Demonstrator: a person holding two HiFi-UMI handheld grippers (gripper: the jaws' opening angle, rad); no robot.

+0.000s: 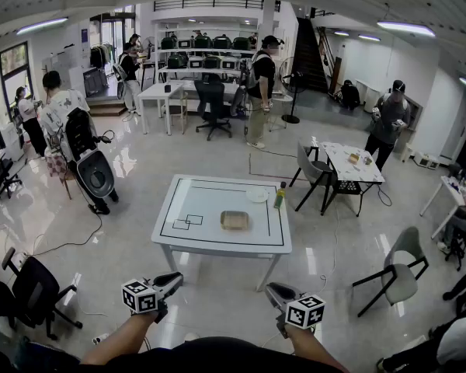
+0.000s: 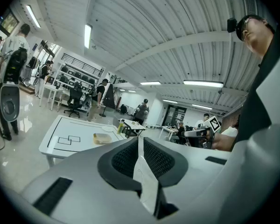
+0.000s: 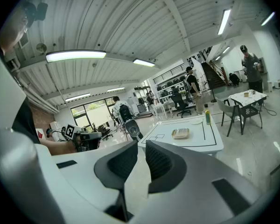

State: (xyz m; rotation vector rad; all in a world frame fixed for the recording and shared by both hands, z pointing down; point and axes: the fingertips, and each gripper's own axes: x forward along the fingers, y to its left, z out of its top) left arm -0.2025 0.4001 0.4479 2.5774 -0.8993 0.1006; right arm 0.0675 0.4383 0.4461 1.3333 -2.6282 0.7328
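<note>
Left gripper (image 1: 171, 280): jaws were closed, nothing between them, above open floor.
Right gripper (image 1: 273, 290): jaws were closed, empty.
White table (image 1: 217, 239): stood ahead of both sets of fingertips, well apart, near edge facing them, with bare floor around it.
Tan tray (image 1: 234, 220): lay on the table, beyond the fingertips, right of centre.
Head view only: black office chair (image 1: 31, 290) stood left of the left fingers.
Gripper views only: the pads were seen meeting.

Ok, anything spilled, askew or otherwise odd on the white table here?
Nothing stands out. The tan tray lies flat on the white table; the white plate and the upright bottle sit near its far right corner, no spill visible. The left claw and right claw are short of the table, both empty.
</note>
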